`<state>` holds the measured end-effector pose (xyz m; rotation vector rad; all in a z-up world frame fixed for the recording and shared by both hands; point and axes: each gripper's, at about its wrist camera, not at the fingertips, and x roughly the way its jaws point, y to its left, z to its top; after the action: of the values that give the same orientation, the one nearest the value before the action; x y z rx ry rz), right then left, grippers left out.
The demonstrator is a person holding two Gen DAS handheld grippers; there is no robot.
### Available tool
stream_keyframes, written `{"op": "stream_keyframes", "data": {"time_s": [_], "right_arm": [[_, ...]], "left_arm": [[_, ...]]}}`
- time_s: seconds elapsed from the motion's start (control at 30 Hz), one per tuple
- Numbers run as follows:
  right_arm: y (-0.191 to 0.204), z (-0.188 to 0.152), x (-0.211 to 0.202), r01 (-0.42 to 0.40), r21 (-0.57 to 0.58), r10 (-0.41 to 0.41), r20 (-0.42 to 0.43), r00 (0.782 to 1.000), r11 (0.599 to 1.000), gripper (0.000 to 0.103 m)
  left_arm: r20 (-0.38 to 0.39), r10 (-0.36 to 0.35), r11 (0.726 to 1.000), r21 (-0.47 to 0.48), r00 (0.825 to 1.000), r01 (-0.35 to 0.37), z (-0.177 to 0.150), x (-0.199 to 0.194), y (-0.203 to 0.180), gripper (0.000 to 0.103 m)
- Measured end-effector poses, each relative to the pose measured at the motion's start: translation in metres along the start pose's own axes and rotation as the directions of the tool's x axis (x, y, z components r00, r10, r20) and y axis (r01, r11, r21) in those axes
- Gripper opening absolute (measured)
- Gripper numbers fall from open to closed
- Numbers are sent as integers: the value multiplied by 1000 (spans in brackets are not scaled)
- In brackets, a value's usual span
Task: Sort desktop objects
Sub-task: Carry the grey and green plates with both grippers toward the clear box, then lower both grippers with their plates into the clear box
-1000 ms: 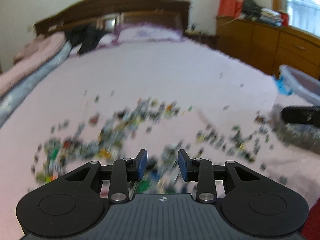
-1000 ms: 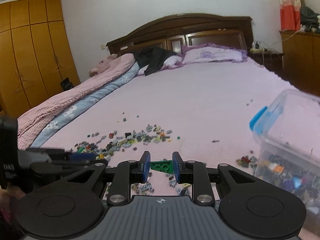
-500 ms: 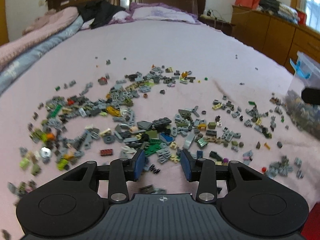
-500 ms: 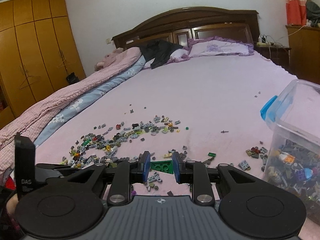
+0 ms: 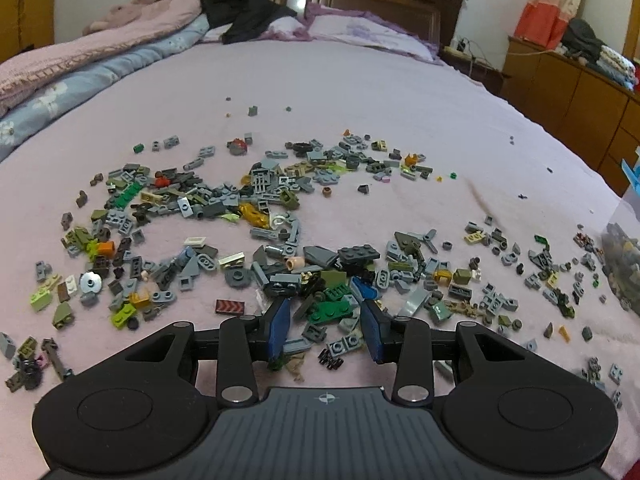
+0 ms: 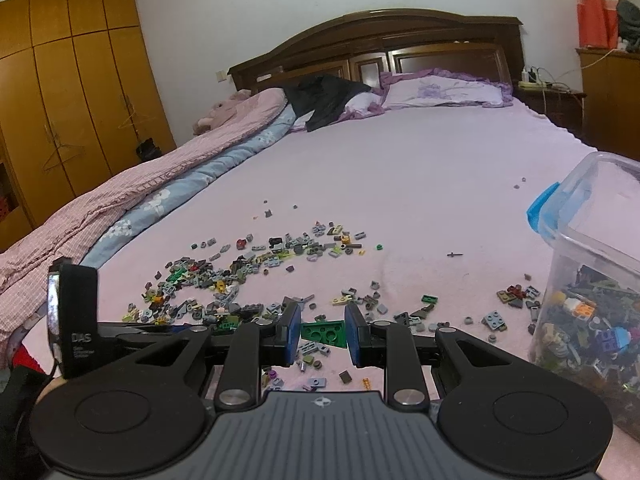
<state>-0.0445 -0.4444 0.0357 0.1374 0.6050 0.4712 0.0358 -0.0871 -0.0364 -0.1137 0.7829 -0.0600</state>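
Small toy bricks (image 5: 280, 216) in grey, green and other colours lie scattered over the pink bed sheet (image 5: 360, 92). My left gripper (image 5: 323, 312) hangs low over the near part of the pile, open, with a green plate (image 5: 332, 308) and loose bits on the sheet between its fingers, none gripped. My right gripper (image 6: 323, 320) is shut on a green wedge plate (image 6: 325, 333), held above the sheet. Scattered bricks (image 6: 240, 272) lie beyond it. The left gripper's black body (image 6: 76, 320) shows at the left of the right wrist view.
A clear plastic box (image 6: 592, 272) with a blue latch, partly filled with bricks, stands at the right; its edge (image 5: 628, 240) also shows in the left wrist view. Folded quilts (image 6: 120, 208) lie along the left side, pillows (image 6: 440, 92) by the headboard, wooden drawers (image 5: 568, 96) beyond the right edge.
My left gripper has sunk toward the brick pile and rolled level, so the bricks look nearer and sharp. My right gripper keeps the green wedge plate and has barely shifted.
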Motion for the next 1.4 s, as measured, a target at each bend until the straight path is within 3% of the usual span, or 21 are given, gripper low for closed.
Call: {"op": "stream_keyframes", "data": {"time_s": [0.13, 0.27, 0.57, 0.87, 1.17, 1.4], "right_arm": [[0, 0, -1, 5, -4, -5, 3, 1000, 1000, 26], [-1, -1, -1, 8, 1, -8, 3, 1000, 1000, 26], [-2, -1, 0, 3, 0, -3, 3, 1000, 1000, 26], [-4, -1, -10, 31, -13, -31, 26, 999, 999, 26], [-12, 1, -36, 114, -37, -110, 97, 989, 993, 26], [-38, 6, -68, 228, -18, -221, 175, 959, 974, 26]], "left_arm": [[15, -2, 1000, -26, 1000, 3, 1, -2, 1, 24], [48, -19, 1000, -22, 999, 20, 1, -15, -1, 24], [141, -96, 982, 176, 985, 71, 2, -54, -41, 24], [164, -178, 960, 246, 970, 135, 10, -67, -64, 25], [204, -288, 919, 333, 936, 211, 26, -74, -100, 25], [222, -382, 873, 405, 897, 271, 37, -74, -141, 25]]}}
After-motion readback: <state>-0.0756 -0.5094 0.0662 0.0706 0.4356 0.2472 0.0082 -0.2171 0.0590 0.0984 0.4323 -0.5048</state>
